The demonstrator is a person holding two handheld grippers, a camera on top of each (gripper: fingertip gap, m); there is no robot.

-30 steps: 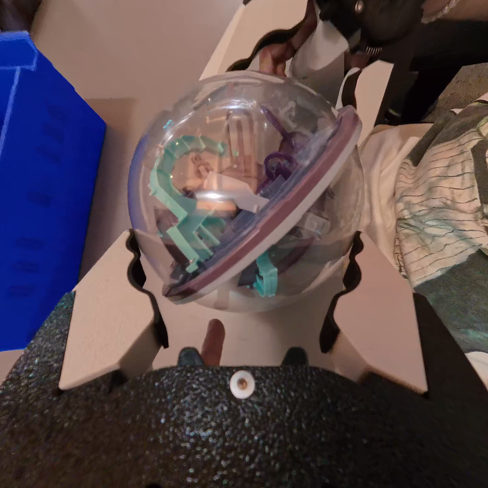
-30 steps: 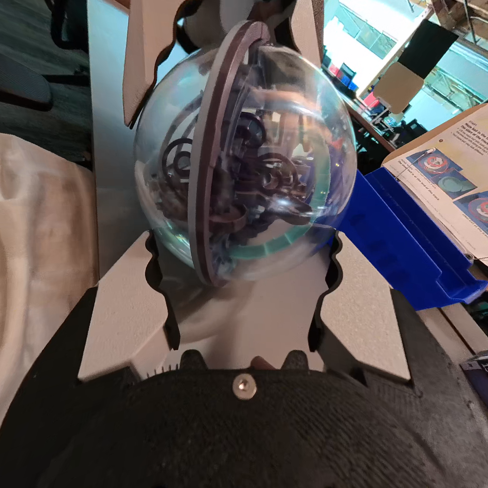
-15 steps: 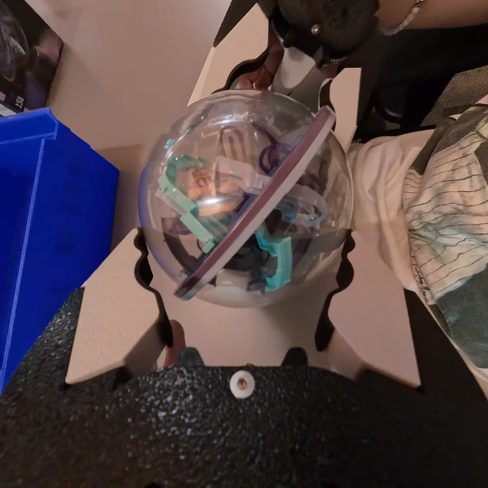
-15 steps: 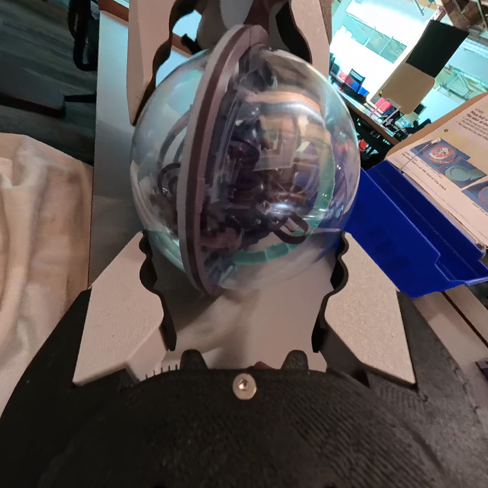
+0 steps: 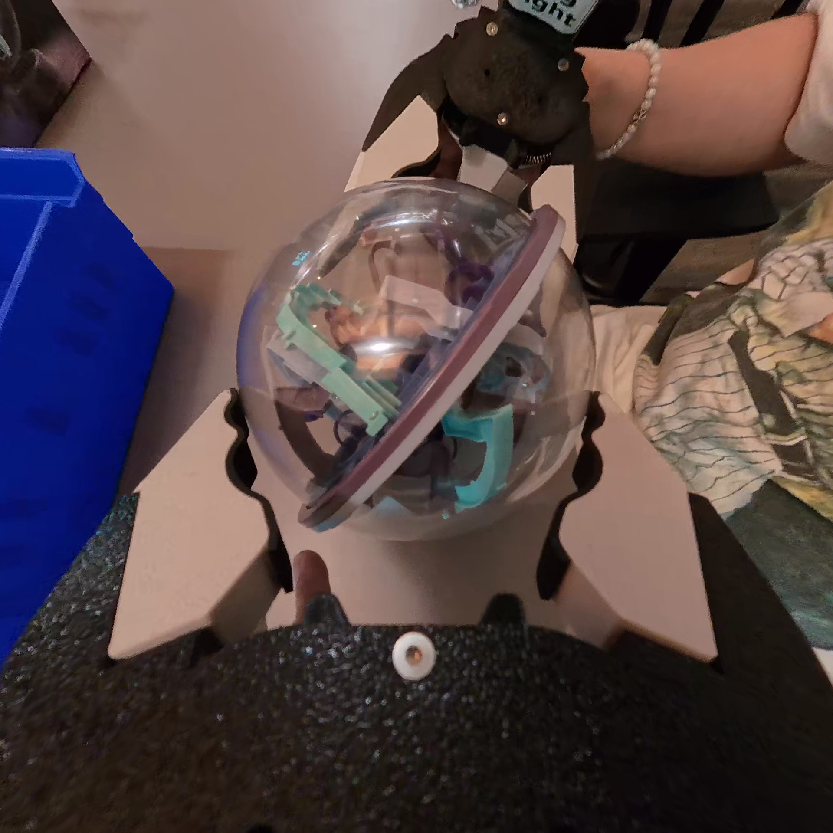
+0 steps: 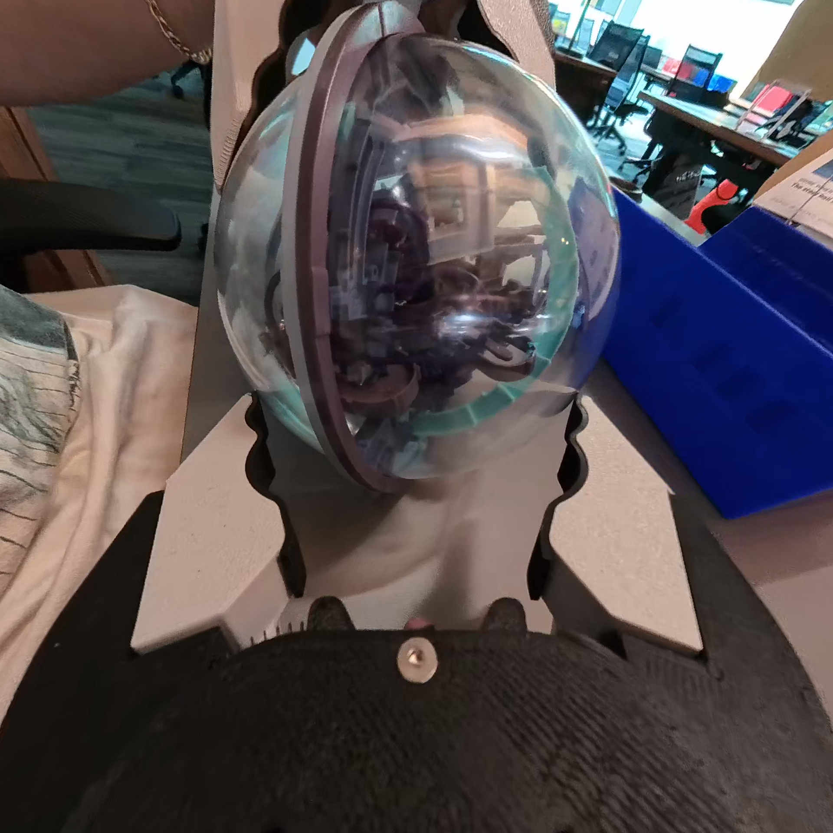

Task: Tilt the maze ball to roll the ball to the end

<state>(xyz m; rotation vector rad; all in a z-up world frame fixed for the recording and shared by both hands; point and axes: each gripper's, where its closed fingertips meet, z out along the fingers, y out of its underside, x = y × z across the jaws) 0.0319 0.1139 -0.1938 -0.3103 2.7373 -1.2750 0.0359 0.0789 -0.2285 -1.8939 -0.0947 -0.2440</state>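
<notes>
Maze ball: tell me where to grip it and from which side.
Grip the maze ball on its clear domes, across the widest part, clear of the purple rim, which juts out and runs slanted. Come from opposite ends, as the left hand-held gripper and right hand-held gripper do now: the round shell gives no edge, so fingers must cradle it.

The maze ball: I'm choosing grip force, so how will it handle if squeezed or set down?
The maze ball looks like a stiff, smooth clear shell, so probably slippery between the left gripper fingers. Mostly hollow, likely light. Round, it would probably roll if released.
</notes>
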